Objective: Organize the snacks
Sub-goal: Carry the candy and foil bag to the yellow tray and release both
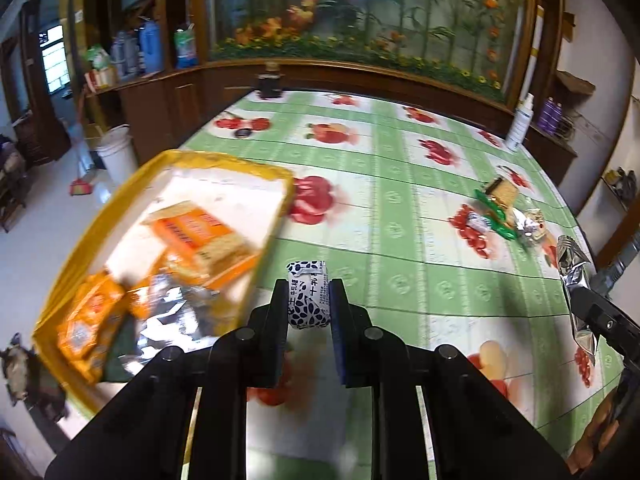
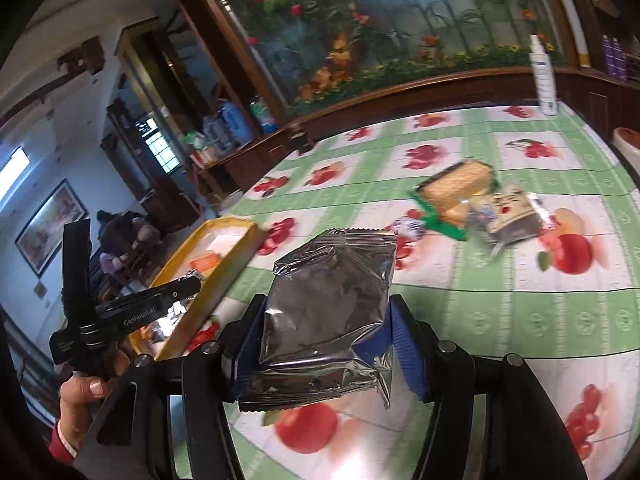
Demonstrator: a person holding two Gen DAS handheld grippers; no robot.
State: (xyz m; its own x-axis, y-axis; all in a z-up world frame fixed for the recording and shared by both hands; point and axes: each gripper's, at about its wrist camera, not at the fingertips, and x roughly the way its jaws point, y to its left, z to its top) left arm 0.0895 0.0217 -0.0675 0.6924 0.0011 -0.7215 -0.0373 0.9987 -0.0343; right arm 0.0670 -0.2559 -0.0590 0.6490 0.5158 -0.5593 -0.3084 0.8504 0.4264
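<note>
A small blue-patterned white candy [image 1: 308, 295] hangs just right of the yellow tray [image 1: 100, 216]. Orange packets [image 1: 200, 236] lie inside. A silver foil pack [image 2: 328, 320] stands upright to the tray's right.

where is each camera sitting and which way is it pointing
Left wrist: sits on the left tool, facing forward across the fruit-print table toward the mural wall; its own fingers clamp a small blue-patterned candy, yellow tray to the left.
Right wrist: sits on the right tool, facing the same wall; its fingers clamp a silver foil packet, and a hand grips the other tool at left.
Shared: the tray, the loose snack pile and the white spray bottle.
</note>
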